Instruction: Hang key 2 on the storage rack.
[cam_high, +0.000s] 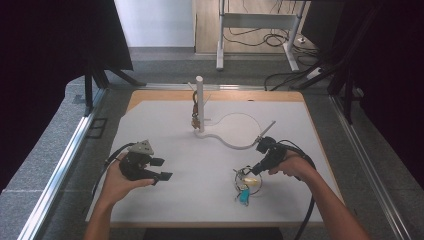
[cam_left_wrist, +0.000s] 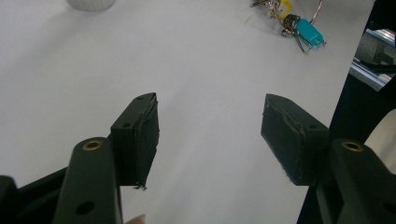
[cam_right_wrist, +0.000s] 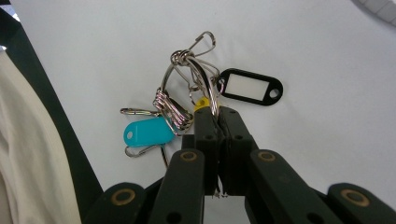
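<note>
Here, white table (cam_high: 165, 200), with a white post (cam_high: 199, 102) near its far edge. Left gripper (cam_left_wrist: 210, 135) near the left edge, jaws released, nothing between. Right gripper (cam_right_wrist: 217, 122) clenched on key bunch (cam_right_wrist: 187, 98) near the front right corner. Teal tag (cam_right_wrist: 144, 131), black tag (cam_right_wrist: 252, 87): no legible writing.

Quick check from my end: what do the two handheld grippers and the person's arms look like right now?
Both grippers, left gripper and right gripper, are black with two blocky jaws, worn dark pads and brass-coloured screw inserts. The left carries a grey three-cornered plate on top. A black cable trails from the right one. The forearms are bare, no sleeves.
</note>
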